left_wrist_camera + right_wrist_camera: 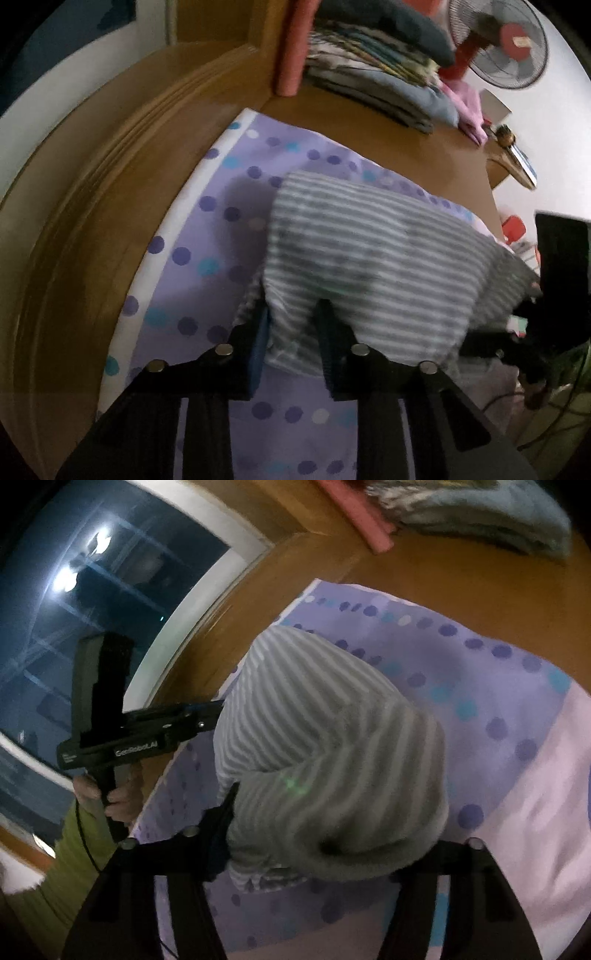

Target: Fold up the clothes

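A grey-and-white striped garment [369, 251] lies bunched on a purple dotted sheet [207, 229]. In the left wrist view my left gripper [294, 308] is closed down on the garment's near edge, with cloth filling the narrow gap between its fingers. The right wrist view shows this left gripper [221, 709] biting the far-left edge of the striped garment [314, 709]. My right gripper [340, 823] stands with its jaws wide apart and the garment's bulk humped between them. Cloth hides its right fingertip, so I cannot tell whether the pads press.
A stack of folded clothes [369, 74] and a pink roll [295, 44] sit on the wooden surface [92, 184] beyond the sheet. A fan [506, 40] stands at the far right. A dark window [92, 590] is at left. A hand [122, 797] with a green sleeve holds the left gripper.
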Available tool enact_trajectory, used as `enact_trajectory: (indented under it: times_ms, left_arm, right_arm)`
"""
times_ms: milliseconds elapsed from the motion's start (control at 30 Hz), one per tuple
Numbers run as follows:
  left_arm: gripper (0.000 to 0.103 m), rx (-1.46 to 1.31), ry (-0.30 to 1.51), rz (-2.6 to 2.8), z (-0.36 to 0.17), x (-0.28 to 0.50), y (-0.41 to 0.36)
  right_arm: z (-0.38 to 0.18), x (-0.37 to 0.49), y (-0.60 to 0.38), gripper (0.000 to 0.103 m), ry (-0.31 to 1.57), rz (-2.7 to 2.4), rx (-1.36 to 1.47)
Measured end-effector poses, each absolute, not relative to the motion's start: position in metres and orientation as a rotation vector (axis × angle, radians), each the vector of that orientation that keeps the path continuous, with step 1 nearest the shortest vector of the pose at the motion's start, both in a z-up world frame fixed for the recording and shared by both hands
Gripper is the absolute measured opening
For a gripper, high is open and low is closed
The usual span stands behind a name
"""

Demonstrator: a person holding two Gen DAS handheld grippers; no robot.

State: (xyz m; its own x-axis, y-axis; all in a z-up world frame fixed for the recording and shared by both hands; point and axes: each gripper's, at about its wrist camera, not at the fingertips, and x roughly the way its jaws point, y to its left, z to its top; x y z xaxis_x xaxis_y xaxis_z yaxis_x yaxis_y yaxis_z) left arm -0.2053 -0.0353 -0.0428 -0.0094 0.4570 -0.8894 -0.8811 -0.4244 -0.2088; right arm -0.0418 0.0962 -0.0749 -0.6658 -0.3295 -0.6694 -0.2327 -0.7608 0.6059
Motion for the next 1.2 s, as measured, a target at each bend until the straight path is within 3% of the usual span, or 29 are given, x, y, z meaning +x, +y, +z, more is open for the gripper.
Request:
enact_trajectory:
  times_ms: [200,567,767,900,1033,1200]
  left_arm:
    - [0.016,-1.221,0.345,1.638,-0.023,-0.187,-0.061]
    - [0.016,-1.304,0.044,1.911,0.006,-0.075,-0.151]
    - [0.016,-1.36,-0.157,2.184,0.005,-0.024,-0.202]
    - [0.016,-1.497,-0.24,2.266,-0.027,-0.02,-0.221]
    - [0.016,-1.646,-0.293,2.326,-0.055,0.002,-0.236]
    - [0.016,-1.602,-0.353,2.388,-0.039,0.023,-0.24]
  right_arm:
    - [-0.063,-0.041,0.108,0.043,-0.938,-2.545,1.2]
    - [-0.015,-0.059,0.094,0.042,-0.489,-2.107,1.12]
    - [-0.023,-0.089,0.05,0.042,-0.277,-1.901,1.147]
    - [-0.051,-0.1,0.05,0.043,-0.246,-1.874,1.237]
    - [-0.07,-0.101,0.084,0.05,-0.404,-1.882,1.312]
    - [-0.047,-0.077,0.109,0.05,-0.413,-2.016,1.269]
